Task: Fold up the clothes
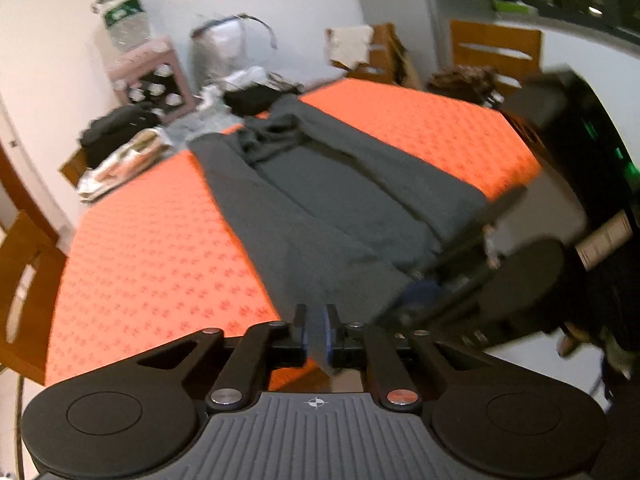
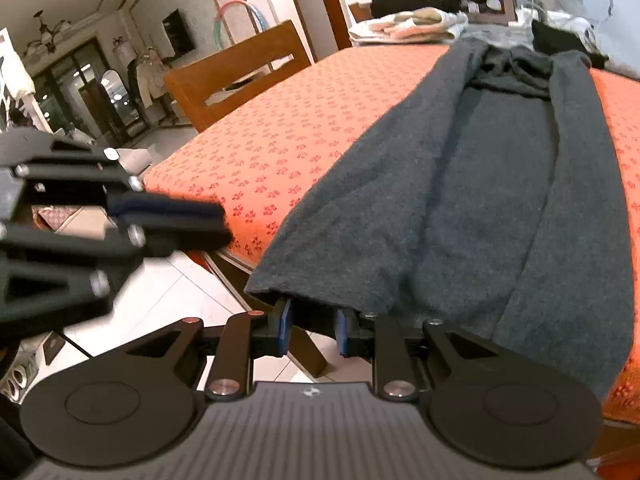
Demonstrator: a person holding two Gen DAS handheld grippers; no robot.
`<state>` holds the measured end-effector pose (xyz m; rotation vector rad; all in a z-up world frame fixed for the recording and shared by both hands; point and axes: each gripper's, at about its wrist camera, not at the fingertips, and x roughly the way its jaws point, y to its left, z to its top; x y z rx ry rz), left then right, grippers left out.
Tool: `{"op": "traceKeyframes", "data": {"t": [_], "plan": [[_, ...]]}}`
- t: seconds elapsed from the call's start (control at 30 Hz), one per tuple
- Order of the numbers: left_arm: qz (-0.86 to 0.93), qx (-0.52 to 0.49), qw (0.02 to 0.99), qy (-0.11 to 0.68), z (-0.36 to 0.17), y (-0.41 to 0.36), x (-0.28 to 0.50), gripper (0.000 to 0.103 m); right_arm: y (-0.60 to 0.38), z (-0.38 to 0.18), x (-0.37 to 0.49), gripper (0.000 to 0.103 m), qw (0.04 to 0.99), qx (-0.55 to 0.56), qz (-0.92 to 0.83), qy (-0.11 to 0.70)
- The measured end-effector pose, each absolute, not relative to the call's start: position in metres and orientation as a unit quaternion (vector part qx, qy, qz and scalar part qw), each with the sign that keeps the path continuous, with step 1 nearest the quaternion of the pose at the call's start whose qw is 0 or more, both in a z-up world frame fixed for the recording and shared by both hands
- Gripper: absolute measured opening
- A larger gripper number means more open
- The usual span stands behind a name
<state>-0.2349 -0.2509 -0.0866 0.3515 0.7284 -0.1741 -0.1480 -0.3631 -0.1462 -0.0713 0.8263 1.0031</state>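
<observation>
Down the middle of both frames one dark grey garment [image 1: 320,200] lies lengthwise on the orange-patterned desk [image 1: 152,248], both long sides folded inward, its near hem at the desk's edge; the left tongs [image 1: 316,334] are nearly shut with grey cloth showing between the blue pads; the right tongs [image 2: 310,330] stand open beneath the hem, gripping nothing; only the right view shows one wooden chair [image 2: 236,68] at upper left; the left view shows two chairs at upper right.
</observation>
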Motion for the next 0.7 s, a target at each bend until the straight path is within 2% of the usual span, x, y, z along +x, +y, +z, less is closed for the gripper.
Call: {"op": "traceKeyframes", "data": {"t": [0.2, 0.3, 0.33, 0.37, 0.4, 0.47, 0.7], "plan": [[-0.117, 0.209, 0.905, 0.352, -0.102, -0.262, -0.232, 0.029, -0.366, -0.135, -0.149, 0.026, 0.813, -0.048, 0.457, 0.359], [-0.12, 0.244, 0.901, 0.337, -0.109, -0.27, -0.227, 0.029, -0.367, -0.13, -0.148, 0.025, 0.822, -0.054, 0.449, 0.346], [-0.117, 0.253, 0.901, 0.332, -0.11, -0.271, -0.224, 0.028, -0.368, -0.129, -0.147, 0.025, 0.825, -0.056, 0.446, 0.342], [-0.113, 0.262, 0.901, 0.328, -0.11, -0.272, -0.221, 0.021, -0.368, -0.127, -0.147, 0.025, 0.828, -0.058, 0.444, 0.338], [-0.106, 0.252, 0.904, 0.329, -0.108, -0.269, -0.22, 0.002, -0.369, -0.125, -0.147, 0.025, 0.831, -0.06, 0.441, 0.334], [-0.091, 0.227, 0.91, 0.333, -0.103, -0.261, -0.217, 0.003, -0.37, -0.122, -0.146, 0.025, 0.836, -0.062, 0.436, 0.328], [-0.04, 0.138, 0.927, 0.346, -0.085, -0.235, -0.209, 0.003, -0.377, -0.132, -0.135, 0.025, 0.813, 0.018, 0.437, 0.384]]}}
